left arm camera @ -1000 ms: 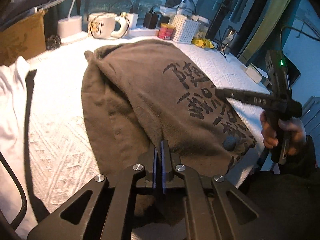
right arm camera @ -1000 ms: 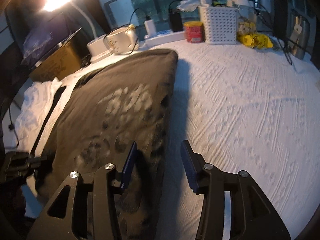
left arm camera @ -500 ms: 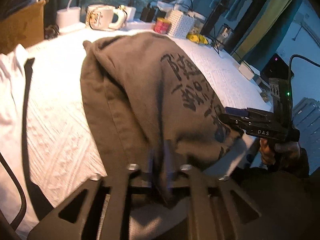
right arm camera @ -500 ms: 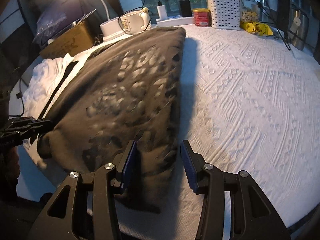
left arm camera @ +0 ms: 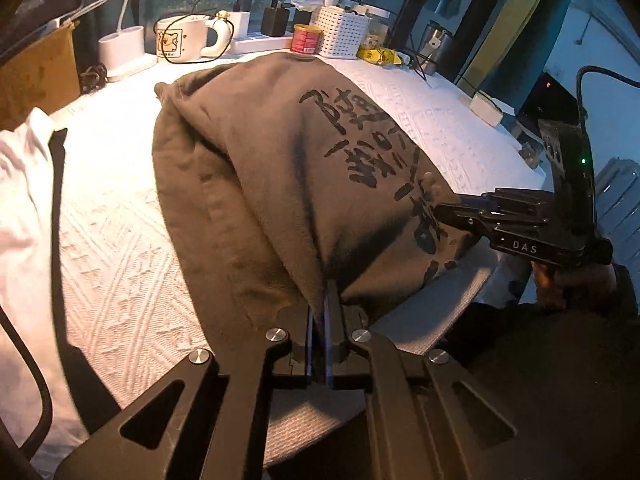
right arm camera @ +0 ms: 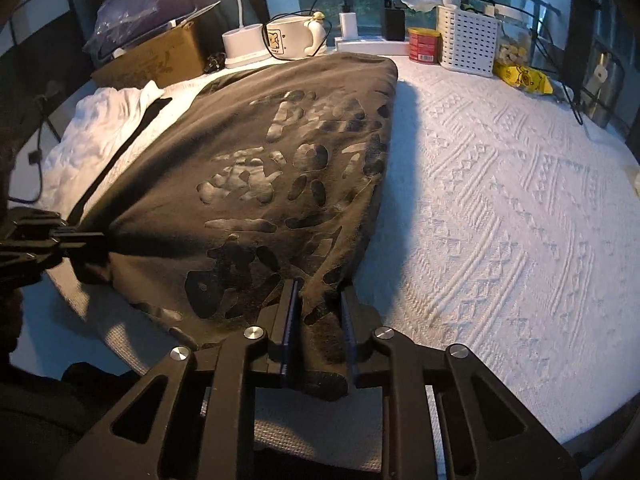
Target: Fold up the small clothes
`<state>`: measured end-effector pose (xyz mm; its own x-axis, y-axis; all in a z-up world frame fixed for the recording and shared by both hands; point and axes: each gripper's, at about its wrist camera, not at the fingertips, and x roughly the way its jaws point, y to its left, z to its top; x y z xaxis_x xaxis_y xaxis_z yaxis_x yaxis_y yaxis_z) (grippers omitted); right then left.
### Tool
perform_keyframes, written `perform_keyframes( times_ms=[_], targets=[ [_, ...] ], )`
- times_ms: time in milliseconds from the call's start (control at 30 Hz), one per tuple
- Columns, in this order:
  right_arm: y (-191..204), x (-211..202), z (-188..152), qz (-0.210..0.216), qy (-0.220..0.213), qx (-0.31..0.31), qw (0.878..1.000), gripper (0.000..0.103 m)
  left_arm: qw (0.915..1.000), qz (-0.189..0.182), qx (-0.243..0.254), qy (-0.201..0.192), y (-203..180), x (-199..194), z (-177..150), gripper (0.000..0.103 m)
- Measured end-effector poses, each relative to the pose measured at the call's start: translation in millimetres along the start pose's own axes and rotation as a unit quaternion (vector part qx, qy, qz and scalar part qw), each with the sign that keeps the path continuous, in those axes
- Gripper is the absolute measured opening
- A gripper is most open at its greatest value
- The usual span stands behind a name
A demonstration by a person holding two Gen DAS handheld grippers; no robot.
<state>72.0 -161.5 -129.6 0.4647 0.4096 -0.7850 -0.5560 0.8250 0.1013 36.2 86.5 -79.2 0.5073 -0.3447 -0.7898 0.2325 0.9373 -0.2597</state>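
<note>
- While a brown garment with black printed characters lies across a white textured bedspread, two handheld grippers meet its near hem.
- Left gripper: jaws pressed together, pinching a bunched fold at the garment's near edge.
- Right gripper: jaws have just been closing, a thick fold of the garment's near right corner sits between them, and the pads appear to press the cloth.
- White cloth with a dark strip lies just left of the garment.
- Beyond the garment's far edge stand a white mug, a red tin and a white perforated basket.
</note>
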Motion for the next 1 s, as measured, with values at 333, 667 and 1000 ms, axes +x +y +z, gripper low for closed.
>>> perform_keyframes(
  times_ms=[333,667,1000],
  targets=[
    [-4,-1,-2,0.001,0.011,0.015,1.0,0.022,0.9996,0.015,-0.006,0.022,13,9,-5,0.008],
    [-3,3,10,0.007,0.047,0.0,0.999,0.026,0.9979,0.058,-0.03,0.003,24,-7,10,0.039],
    [-10,-1,31,0.022,0.048,-0.014,0.998,0.035,0.9956,0.075,-0.056,-0.008,32,-2,30,0.045]
  ],
)
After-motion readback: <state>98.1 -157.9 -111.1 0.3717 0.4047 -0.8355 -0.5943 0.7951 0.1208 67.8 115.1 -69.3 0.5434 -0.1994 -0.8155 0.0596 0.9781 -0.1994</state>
